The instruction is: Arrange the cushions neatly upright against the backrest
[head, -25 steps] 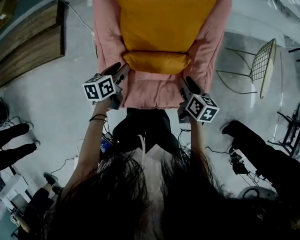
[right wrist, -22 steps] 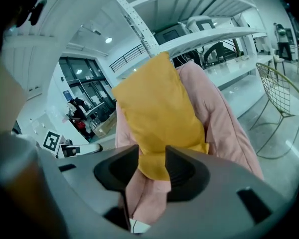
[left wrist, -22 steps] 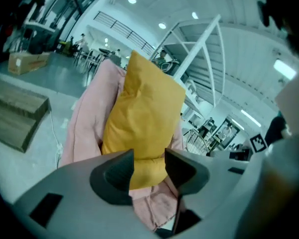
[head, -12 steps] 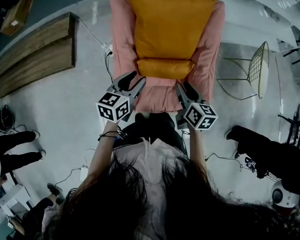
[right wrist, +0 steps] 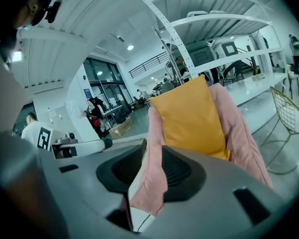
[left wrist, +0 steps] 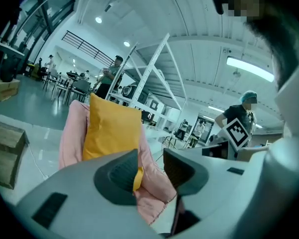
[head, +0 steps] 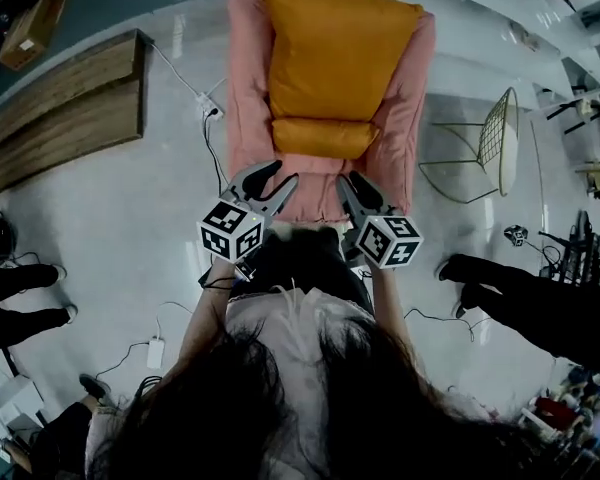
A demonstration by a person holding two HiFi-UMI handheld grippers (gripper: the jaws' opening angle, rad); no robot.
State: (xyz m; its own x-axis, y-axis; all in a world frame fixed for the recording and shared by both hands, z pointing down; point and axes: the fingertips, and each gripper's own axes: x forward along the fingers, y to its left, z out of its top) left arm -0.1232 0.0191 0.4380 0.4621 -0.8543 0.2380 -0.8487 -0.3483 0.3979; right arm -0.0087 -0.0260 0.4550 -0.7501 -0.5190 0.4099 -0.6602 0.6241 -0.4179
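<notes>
Cushion (head: 340, 58) is stood upright in chair (head: 245, 88), beyond left gripper (head: 285, 173) and right gripper (head: 352, 183); both jaws are parted, nothing gripped.

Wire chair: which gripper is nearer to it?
Right. The right gripper is at the pink armchair's front edge, on the side toward the wire chair. The left gripper is at that edge's other end, farther from it.

Can't see btm of yellow cushion (left wrist: 112, 128) in left gripper view, hid behind left gripper (left wrist: 150, 157) at 6 o'clock. Head view: lose floor (head: 130, 218) under hair (head: 310, 408) at 6; find box (head: 28, 13) clipped at 10.
</notes>
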